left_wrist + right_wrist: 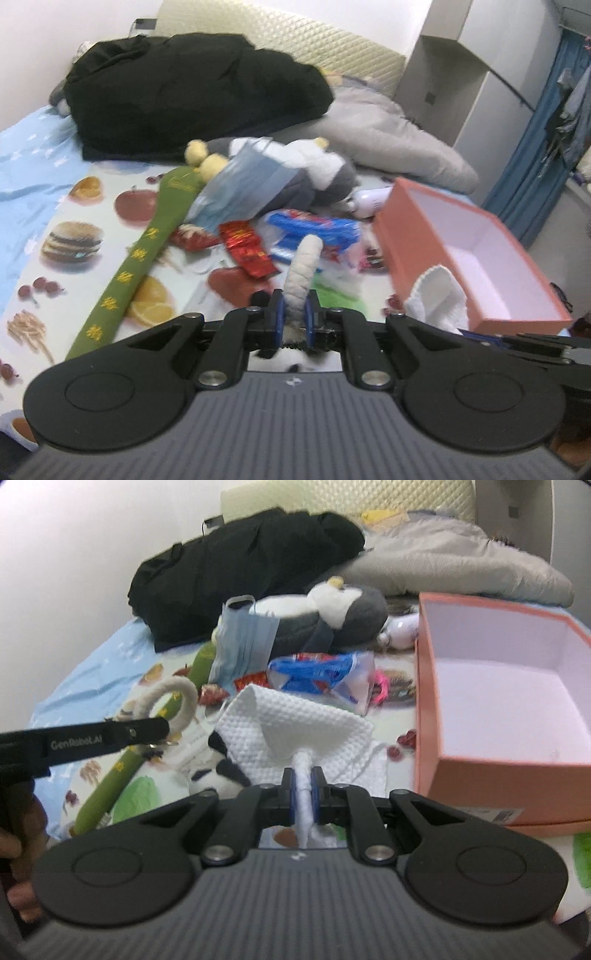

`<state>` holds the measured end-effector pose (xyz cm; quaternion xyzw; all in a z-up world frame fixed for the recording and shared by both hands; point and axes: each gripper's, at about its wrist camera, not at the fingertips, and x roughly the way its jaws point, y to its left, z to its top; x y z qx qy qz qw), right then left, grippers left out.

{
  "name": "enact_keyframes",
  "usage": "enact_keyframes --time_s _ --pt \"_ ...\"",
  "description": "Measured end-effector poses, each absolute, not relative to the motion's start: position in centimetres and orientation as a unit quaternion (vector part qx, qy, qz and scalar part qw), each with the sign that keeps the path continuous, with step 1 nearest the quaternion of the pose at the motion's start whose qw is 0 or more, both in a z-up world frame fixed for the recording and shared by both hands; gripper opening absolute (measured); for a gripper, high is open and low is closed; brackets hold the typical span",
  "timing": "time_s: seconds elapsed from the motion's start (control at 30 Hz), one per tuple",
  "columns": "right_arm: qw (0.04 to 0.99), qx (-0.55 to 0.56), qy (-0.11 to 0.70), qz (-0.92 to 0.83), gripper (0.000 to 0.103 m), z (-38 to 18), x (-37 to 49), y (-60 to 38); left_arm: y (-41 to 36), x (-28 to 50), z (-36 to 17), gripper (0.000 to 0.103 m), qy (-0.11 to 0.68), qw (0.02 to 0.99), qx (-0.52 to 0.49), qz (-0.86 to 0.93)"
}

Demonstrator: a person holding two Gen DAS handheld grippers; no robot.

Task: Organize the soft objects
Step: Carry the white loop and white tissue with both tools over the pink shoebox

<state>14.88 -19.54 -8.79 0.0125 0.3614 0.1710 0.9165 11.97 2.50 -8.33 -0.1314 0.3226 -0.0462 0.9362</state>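
Note:
My left gripper [294, 314] is shut on a cream rope ring [303, 269], seen edge-on; the ring also shows in the right wrist view [181, 698] held by the left gripper's fingers [147, 729]. My right gripper [303, 781] is shut on a white textured cloth [295, 723], which also shows beside the box in the left wrist view [437, 299]. An open pink box [428, 686] with a white inside stands to the right [402, 236]. A small black-and-white plush [218, 768] lies under the cloth.
On the fruit-print sheet [74, 266] lie a grey penguin plush [347, 609], a blue face mask [243, 184], a long green pouch [136, 258], snack packets [317, 229] and a white bottle [373, 201]. A black jacket [192, 92] and grey duvet [388, 136] lie behind.

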Motion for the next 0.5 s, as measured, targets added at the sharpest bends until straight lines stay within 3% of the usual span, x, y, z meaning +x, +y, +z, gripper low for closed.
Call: enact_keyframes --time_s 0.5 --pt "0.950 0.024 0.281 0.134 0.012 -0.5 12.8 -24.9 -5.7 11.6 0.9 0.014 0.261 0.948 -0.121 -0.137"
